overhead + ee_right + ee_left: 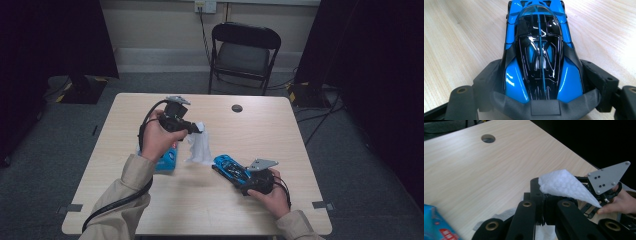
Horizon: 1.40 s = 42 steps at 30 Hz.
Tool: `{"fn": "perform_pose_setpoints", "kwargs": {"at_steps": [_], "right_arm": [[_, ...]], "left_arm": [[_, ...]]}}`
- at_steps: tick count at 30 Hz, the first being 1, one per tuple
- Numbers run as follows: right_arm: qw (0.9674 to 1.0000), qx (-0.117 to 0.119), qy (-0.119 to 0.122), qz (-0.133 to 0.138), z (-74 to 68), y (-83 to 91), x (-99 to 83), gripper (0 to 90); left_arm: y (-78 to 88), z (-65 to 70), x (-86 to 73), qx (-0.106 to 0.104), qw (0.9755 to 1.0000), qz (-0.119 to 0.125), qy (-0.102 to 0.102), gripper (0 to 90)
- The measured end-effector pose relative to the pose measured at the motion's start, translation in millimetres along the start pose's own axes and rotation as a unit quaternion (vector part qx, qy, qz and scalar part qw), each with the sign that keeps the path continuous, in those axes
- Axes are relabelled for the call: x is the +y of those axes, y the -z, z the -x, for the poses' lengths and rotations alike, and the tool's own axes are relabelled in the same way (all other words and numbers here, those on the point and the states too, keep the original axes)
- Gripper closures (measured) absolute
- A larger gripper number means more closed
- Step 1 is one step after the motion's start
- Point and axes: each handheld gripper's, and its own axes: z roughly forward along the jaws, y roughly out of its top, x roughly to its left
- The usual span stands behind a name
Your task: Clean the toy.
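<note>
My left gripper is raised over the table's middle, shut on a white tissue that hangs down to the tabletop. In the left gripper view the tissue sticks out of the closed jaws as a point. A blue tissue pack lies below the left hand. A blue and black toy car sits on the table at front right, with my right gripper shut on its rear. In the right gripper view the car points away, and both fingers press its sides.
The light wooden table has a round cable hole near its far edge. A black folding chair stands behind it. The blue pack's corner is at the bottom left of the left gripper view, and the right gripper's grey plate farther off.
</note>
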Motion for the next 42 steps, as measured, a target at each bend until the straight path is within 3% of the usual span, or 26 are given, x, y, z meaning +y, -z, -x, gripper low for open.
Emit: {"fn": "perform_pose_setpoints", "kwargs": {"at_steps": [5,12,13,14,22,25,28,29,30,33,36,42], "right_arm": [[1.0000,0.000,0.000,0.000,0.0,0.0,0.0,23.7],[1.0000,0.000,0.001,0.000,0.1,0.0,0.0,23.7],[1.0000,0.000,0.001,0.000,0.1,0.0,0.0,23.7],[1.0000,0.000,0.001,0.000,0.1,0.0,0.0,23.7],[1.0000,0.000,0.001,0.000,0.1,0.0,0.0,23.7],[1.0000,0.000,0.001,0.000,0.1,0.0,0.0,23.7],[1.0000,0.000,0.001,0.000,0.1,0.0,0.0,23.7],[1.0000,0.000,0.001,0.000,0.1,0.0,0.0,23.7],[1.0000,0.000,0.001,0.000,0.1,0.0,0.0,23.7],[1.0000,0.000,0.001,0.000,0.1,0.0,0.0,23.7],[1.0000,0.000,0.001,0.000,0.1,0.0,0.0,23.7],[1.0000,0.000,0.001,0.000,0.1,0.0,0.0,23.7]], "left_arm": [[-20.7,2.6,-25.2,-0.009,0.9997,-0.023,-0.003,88.4],[-46.4,-4.0,-77.2,-0.020,0.9970,-0.072,0.018,88.3],[-50.5,-4.9,-90.5,-0.021,0.9962,-0.082,0.020,88.2],[-50.5,-4.9,-90.5,-0.021,0.9962,-0.082,0.020,88.1],[-60.7,2.8,-130.5,-0.017,0.9916,-0.128,-0.005,86.7],[-60.9,5.9,-137.3,-0.014,0.9917,-0.127,-0.019,80.0],[-60.0,9.6,-138.7,0.002,0.9916,-0.123,-0.039,64.0],[-59.6,10.9,-138.5,0.012,0.9905,-0.127,-0.051,54.8],[-58.8,11.7,-138.5,0.019,0.9891,-0.130,-0.067,51.3],[-57.8,9.9,-141.4,0.035,0.9881,-0.131,-0.072,38.4],[-58.2,7.5,-147.3,0.037,0.9875,-0.138,-0.066,35.2],[-60.4,7.9,-153.6,0.038,0.9861,-0.143,-0.077,34.2]]}}
